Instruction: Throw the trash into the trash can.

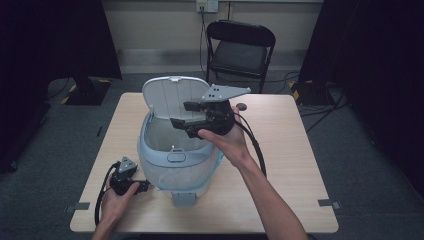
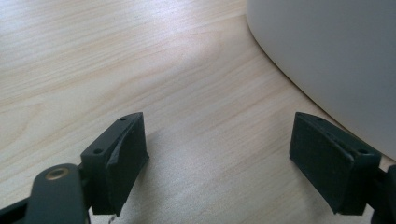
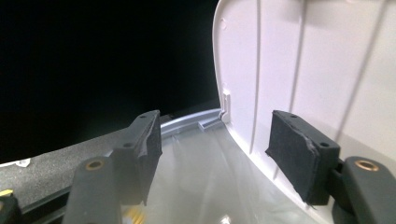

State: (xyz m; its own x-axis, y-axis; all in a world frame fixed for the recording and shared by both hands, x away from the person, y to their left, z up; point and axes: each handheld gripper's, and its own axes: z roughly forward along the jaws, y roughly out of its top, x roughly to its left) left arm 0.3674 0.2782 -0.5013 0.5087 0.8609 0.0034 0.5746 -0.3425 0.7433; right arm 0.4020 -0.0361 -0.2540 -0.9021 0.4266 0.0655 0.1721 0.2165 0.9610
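A pale blue and white pedal bin (image 1: 172,170) stands on the wooden table (image 1: 290,165), its lid (image 1: 167,95) tipped up and back. A clear liner (image 3: 201,182) lines the inside. My right gripper (image 1: 184,115) hovers over the bin's mouth just in front of the lid, open and holding nothing. In the right gripper view the gripper (image 3: 215,149) straddles the lid's edge (image 3: 317,65) without touching it, above the bin's rim (image 3: 187,122). My left gripper (image 1: 144,186) rests low on the table by the bin's left side. There it (image 2: 217,154) stands open over bare wood, the bin wall (image 2: 336,56) beside its right jaw.
The bin's grey pedal (image 1: 183,199) sticks out toward the table's front edge. A small dark round object (image 1: 242,106) lies on the table behind my right hand. A black folding chair (image 1: 240,47) stands beyond the far edge. The right half of the table is bare wood.
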